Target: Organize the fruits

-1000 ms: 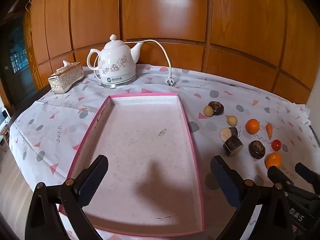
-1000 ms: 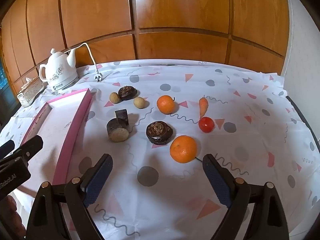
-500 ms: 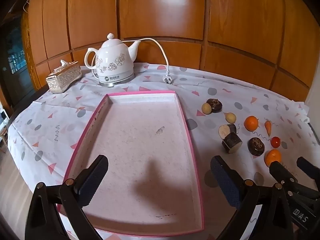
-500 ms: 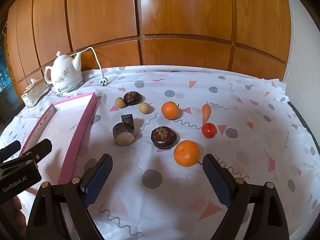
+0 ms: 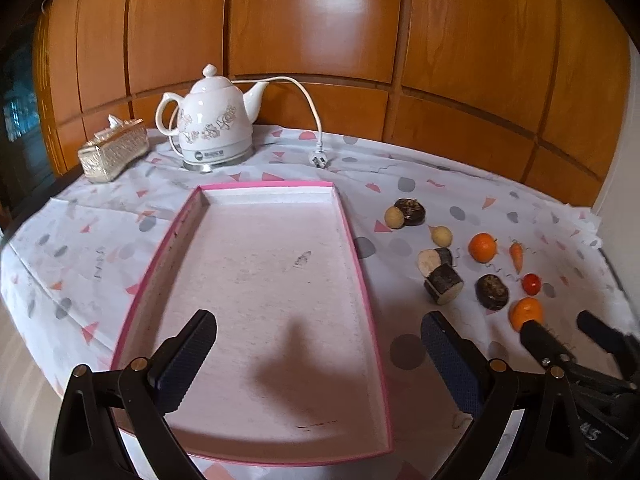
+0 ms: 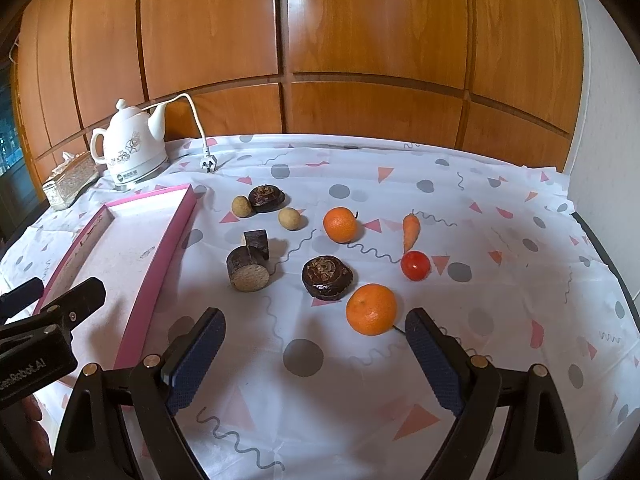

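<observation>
Both my hand-held grippers gape wide, holding nothing — right hand-held gripper (image 6: 316, 356) near a round, dimpled orange (image 6: 371, 309); left hand-held gripper (image 5: 320, 360) over the pink-rimmed tray (image 5: 360, 264).

- The left gripper (image 5: 318, 354) is held level at the near left, jaws spread wide.
- The right gripper (image 6: 316, 354) hovers at the near right, jaws wide apart, holding nothing.

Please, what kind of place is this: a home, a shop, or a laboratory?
Most likely a home dining room. A table covered by a patterned tablecloth stands before a wood-panelled wall, and an electric kettle and tissue box sit on it.
</observation>
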The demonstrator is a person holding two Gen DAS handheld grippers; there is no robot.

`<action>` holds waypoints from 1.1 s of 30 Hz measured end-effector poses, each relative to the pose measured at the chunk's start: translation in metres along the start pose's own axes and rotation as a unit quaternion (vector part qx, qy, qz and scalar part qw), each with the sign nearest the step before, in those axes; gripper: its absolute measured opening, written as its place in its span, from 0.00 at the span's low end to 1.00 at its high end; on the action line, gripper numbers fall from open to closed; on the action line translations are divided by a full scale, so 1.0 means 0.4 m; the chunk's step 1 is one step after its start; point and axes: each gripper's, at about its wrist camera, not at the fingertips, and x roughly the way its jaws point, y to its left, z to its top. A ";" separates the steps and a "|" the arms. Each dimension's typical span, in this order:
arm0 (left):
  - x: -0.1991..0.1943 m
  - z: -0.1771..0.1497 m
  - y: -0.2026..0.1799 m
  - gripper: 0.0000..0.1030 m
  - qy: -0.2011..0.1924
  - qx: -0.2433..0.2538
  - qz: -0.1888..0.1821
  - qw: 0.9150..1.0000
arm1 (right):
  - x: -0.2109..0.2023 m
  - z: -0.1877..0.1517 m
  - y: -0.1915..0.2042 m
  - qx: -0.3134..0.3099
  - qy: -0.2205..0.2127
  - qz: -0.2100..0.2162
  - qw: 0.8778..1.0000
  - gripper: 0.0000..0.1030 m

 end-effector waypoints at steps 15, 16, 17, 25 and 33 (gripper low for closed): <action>-0.002 -0.011 -0.012 1.00 -0.001 0.017 0.008 1.000 | -0.002 -0.002 0.003 -0.005 0.000 0.001 1.000 0.90; -0.002 -0.011 -0.012 1.00 -0.001 0.018 0.009 1.000 | -0.002 -0.002 0.003 -0.005 0.000 0.001 1.000 0.90; -0.001 -0.011 -0.013 1.00 -0.001 0.019 0.011 1.000 | -0.002 -0.002 0.002 -0.005 0.000 0.001 1.000 0.90; 0.000 -0.014 -0.015 1.00 0.001 0.023 0.007 1.000 | 0.000 -0.002 -0.005 -0.002 0.002 0.000 1.000 0.90; 0.000 -0.013 -0.016 1.00 0.004 0.020 0.003 1.000 | 0.000 -0.005 -0.010 0.000 0.002 -0.001 1.000 0.90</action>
